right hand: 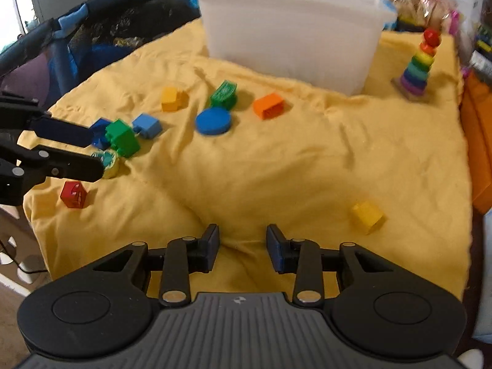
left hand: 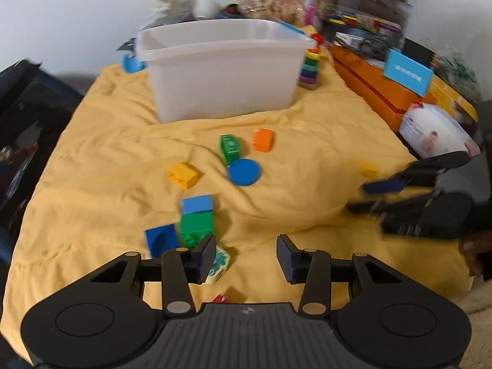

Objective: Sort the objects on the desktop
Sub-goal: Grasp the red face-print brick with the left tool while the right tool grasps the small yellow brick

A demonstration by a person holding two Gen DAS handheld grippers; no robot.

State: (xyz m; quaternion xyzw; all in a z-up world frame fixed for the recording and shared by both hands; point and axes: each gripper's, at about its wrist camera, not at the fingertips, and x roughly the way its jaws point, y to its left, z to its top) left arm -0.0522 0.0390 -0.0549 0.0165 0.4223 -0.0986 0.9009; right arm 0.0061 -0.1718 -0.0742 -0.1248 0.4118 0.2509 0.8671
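Note:
Toy blocks lie scattered on a yellow blanket (left hand: pixel 307 160) in front of a white plastic bin (left hand: pixel 221 67). My left gripper (left hand: pixel 246 258) is open and empty, low over a teal-and-cream block (left hand: pixel 220 263), with a green block (left hand: pixel 196 226), light blue block (left hand: pixel 196 204) and dark blue block (left hand: pixel 161 240) just ahead. It also shows in the right wrist view (right hand: pixel 95 150). My right gripper (right hand: pixel 243 246) is open and empty above bare blanket, a yellow block (right hand: pixel 367 215) to its right. It shows blurred at the right of the left wrist view (left hand: pixel 356 196).
A blue disc (left hand: pixel 244 171), green block (left hand: pixel 230 147), orange block (left hand: pixel 263 140) and yellow brick (left hand: pixel 184 174) lie mid-blanket. A red block (right hand: pixel 73 195) sits near the blanket's left edge. A rainbow ring stacker (right hand: pixel 418 64) stands beside the bin. Orange boxes (left hand: pixel 381 92) border the right.

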